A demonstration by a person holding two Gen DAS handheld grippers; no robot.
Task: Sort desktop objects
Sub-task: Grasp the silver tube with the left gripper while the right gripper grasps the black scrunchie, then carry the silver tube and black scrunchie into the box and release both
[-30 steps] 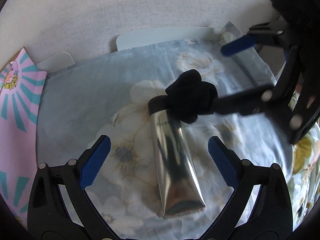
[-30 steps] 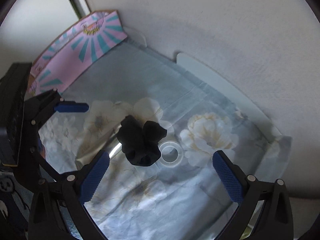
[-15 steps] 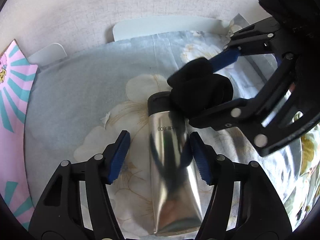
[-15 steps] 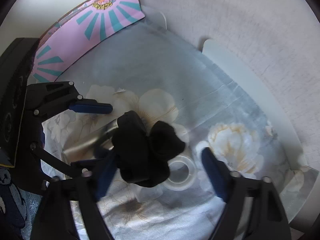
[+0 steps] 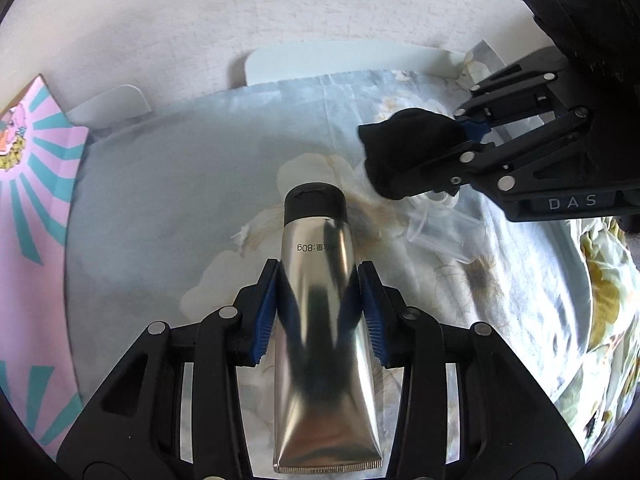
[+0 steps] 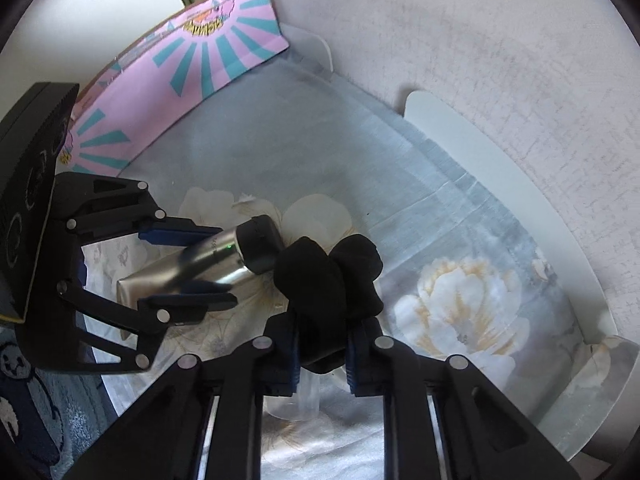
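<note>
Two grips at once. My left tool closing on silver tube, pads at mid-body, cap pointing away. My right tool clamped tight on black cloth. Both lie mid-surface on flowered sheet; clear cup beside cloth, untouched.

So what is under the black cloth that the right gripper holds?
Under the black cloth, a clear plastic cup lies on its side on the flowered sheet. The cloth and right gripper cover the cup's upper part, so its inside cannot be seen.
</note>
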